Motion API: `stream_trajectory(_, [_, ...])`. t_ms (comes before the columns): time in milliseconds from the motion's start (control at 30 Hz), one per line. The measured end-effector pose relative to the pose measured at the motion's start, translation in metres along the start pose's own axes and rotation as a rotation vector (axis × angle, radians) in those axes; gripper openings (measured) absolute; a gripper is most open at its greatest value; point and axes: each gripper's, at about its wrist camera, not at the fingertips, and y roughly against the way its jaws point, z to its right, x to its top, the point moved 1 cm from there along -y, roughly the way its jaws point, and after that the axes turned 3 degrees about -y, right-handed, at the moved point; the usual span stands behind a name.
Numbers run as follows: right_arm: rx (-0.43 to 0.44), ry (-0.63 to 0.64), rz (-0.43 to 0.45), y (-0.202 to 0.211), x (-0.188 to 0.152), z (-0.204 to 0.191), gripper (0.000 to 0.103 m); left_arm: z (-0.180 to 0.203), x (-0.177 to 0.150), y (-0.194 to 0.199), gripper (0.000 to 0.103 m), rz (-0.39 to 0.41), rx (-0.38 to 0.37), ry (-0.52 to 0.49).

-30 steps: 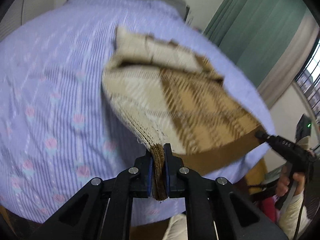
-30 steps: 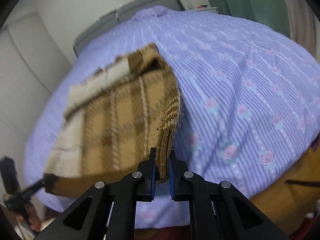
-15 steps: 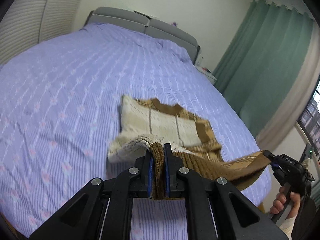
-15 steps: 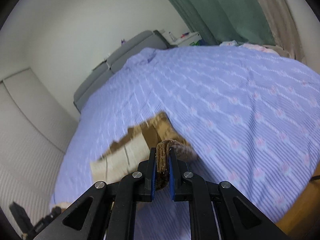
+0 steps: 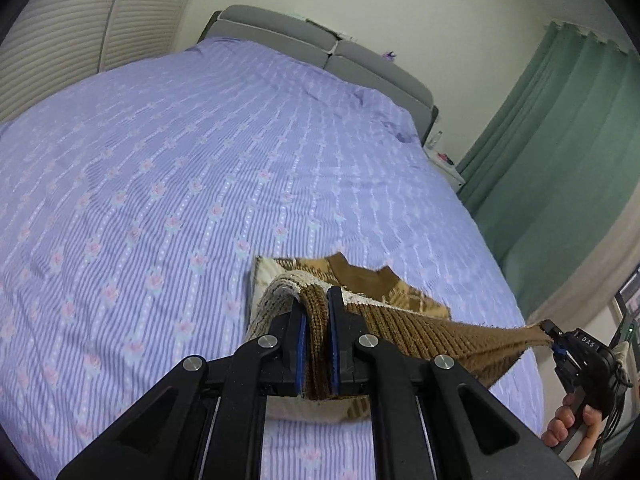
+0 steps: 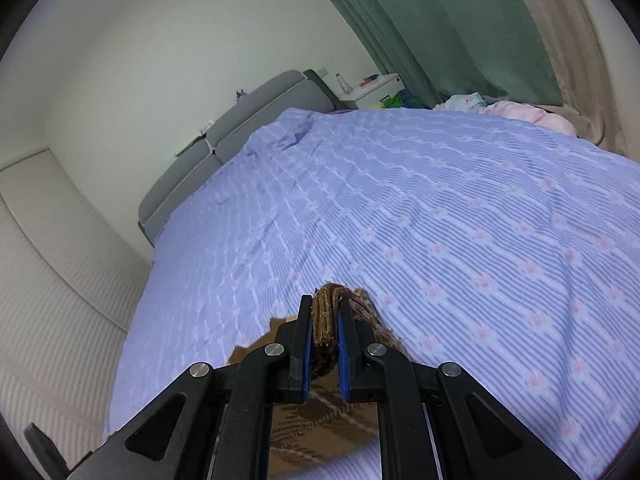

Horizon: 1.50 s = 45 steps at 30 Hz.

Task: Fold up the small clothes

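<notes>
A small brown and cream plaid knitted garment (image 5: 416, 328) lies near the front edge of the bed, its hem lifted and stretched between the two grippers. My left gripper (image 5: 316, 308) is shut on one hem corner. My right gripper (image 6: 325, 312) is shut on the other hem corner (image 6: 326, 316); it also shows at the right of the left wrist view (image 5: 556, 340), pulling the brown ribbed hem taut. The rest of the garment (image 6: 316, 424) hangs below the right gripper's fingers, mostly hidden.
The bed has a lilac striped floral cover (image 5: 200, 168) and a grey headboard (image 5: 320, 48). Green curtains (image 5: 560, 160) hang on the right. A white nightstand (image 6: 372, 84) and pink and blue clothes (image 6: 512, 110) lie beyond the bed.
Both grippers have carried the hem forward and up over the garment, so less of it shows in either view. The views now look along the bed toward the headboard.
</notes>
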Motion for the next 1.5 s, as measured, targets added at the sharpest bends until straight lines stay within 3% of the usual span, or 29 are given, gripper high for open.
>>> stream_trajectory(200, [-0.036, 0.014, -0.055, -0.056, 0.017, -0.012, 0.011, -0.012, 0.020, -0.054, 0.011, -0.063, 0.043, 0.033])
stream_trajectory(467, [-0.123, 0.042, -0.175, -0.149, 0.014, -0.011, 0.011, -0.036, 0.018, -0.117, 0.011, -0.164, 0.085, 0.088])
stream_trajectory(900, [-0.206, 0.072, -0.239, -0.206, -0.001, -0.001, 0.012, -0.053, 0.022, -0.161, 0.013, -0.260, 0.089, 0.124])
stream_trajectory(967, [-0.205, 0.070, -0.239, -0.209, 0.001, -0.003, 0.017, -0.053, 0.027, -0.162, 0.014, -0.282, 0.074, 0.137])
stream_trajectory(1033, [-0.227, 0.104, -0.234, -0.205, 0.004, -0.010, 0.040, -0.056, 0.033, -0.161, 0.014, -0.303, 0.053, 0.158])
stream_trajectory(1133, [-0.222, 0.169, -0.187, -0.191, 0.011, -0.025, 0.045, -0.057, 0.038, -0.157, 0.016, -0.315, 0.014, 0.167])
stream_trajectory(1200, [-0.215, 0.233, -0.157, -0.177, 0.015, -0.038, 0.046, -0.060, 0.040, -0.155, 0.019, -0.335, -0.020, 0.198])
stream_trajectory(1300, [-0.223, 0.330, -0.131, -0.160, 0.016, -0.056, 0.052, -0.069, 0.040, -0.152, 0.034, -0.351, -0.073, 0.280])
stream_trajectory(1367, [-0.231, 0.406, -0.113, -0.149, 0.012, -0.068, 0.052, -0.073, 0.043, -0.145, 0.065, -0.319, -0.061, 0.323])
stream_trajectory(1433, [-0.230, 0.481, -0.094, -0.137, 0.005, -0.080, 0.052, -0.077, 0.049, -0.129, 0.066, -0.243, -0.040, 0.320])
stream_trajectory(1500, [-0.237, 0.542, -0.063, -0.124, -0.001, -0.090, 0.052, -0.075, 0.053, -0.119, 0.066, -0.217, -0.016, 0.260])
